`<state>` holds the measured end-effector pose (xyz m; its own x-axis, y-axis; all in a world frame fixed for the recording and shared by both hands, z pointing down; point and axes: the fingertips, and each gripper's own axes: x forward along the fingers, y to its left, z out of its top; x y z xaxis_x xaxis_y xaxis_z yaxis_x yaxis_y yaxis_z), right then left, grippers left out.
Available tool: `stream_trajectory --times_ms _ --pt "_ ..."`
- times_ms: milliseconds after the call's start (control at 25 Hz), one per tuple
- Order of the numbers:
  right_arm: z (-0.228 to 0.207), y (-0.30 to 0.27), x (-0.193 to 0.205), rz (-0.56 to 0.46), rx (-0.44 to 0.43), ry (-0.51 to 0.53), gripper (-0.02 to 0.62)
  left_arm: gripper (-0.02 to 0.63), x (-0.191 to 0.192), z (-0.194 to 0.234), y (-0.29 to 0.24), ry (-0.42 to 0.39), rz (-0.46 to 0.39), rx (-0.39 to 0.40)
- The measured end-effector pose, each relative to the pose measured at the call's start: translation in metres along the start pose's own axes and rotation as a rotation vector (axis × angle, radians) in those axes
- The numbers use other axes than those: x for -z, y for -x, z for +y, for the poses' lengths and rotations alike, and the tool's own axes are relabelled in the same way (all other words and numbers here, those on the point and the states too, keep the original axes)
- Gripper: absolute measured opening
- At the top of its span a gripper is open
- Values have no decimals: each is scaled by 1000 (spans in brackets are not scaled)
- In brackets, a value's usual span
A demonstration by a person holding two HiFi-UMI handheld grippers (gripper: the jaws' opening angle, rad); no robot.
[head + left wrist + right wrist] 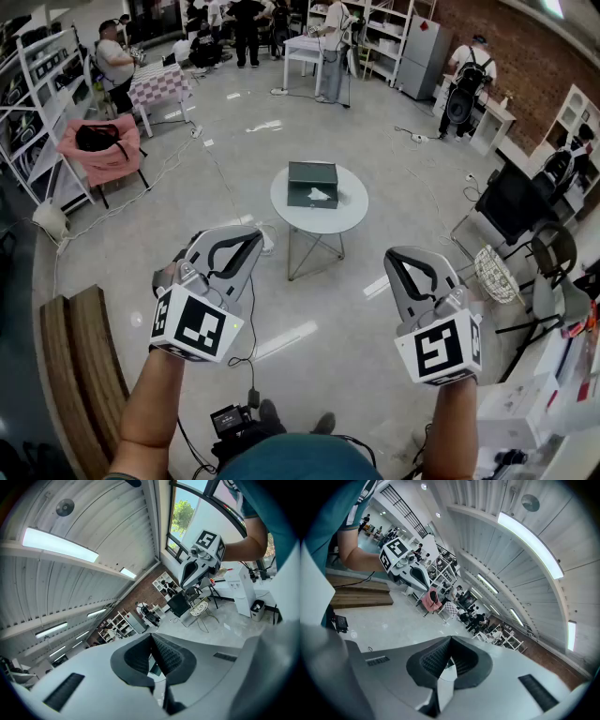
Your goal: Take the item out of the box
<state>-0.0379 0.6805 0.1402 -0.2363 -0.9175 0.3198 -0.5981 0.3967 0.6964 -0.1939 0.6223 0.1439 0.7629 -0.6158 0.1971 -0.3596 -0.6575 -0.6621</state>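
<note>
A dark green box [312, 184] stands open on a small round white table [349, 217] some way ahead of me. Something white [320, 195] lies inside it. Both grippers hang well short of the table, above the floor. My left gripper [242, 240] is at the lower left and my right gripper [405, 257] at the lower right. In the left gripper view the pads [165, 654] meet with nothing between them, and the right gripper [200, 560] shows beyond. In the right gripper view the pads [436, 657] also meet on nothing, with the left gripper [406, 567] across from it.
A wooden bench [80, 370] runs along the left. A chair draped in pink [101, 150] stands at the far left. A wire basket stool [495, 274] and dark chairs [516, 202] are on the right. Cables cross the floor, and people and shelves fill the back.
</note>
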Motion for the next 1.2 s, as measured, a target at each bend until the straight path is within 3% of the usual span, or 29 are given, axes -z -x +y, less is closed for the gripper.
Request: stream_trajectory --times_ms 480,760,1000,1200 --pt "10 -53 -35 -37 -1 -77 40 18 49 43 3 9 -10 19" --pt "21 -95 -58 -21 5 -71 40 18 87 67 5 18 -27 35" --pt "3 -144 -39 -37 -27 -76 40 18 110 82 -33 34 -5 29" --pt "-34 -189 2 -79 -70 -84 40 18 118 87 -92 51 46 -2"
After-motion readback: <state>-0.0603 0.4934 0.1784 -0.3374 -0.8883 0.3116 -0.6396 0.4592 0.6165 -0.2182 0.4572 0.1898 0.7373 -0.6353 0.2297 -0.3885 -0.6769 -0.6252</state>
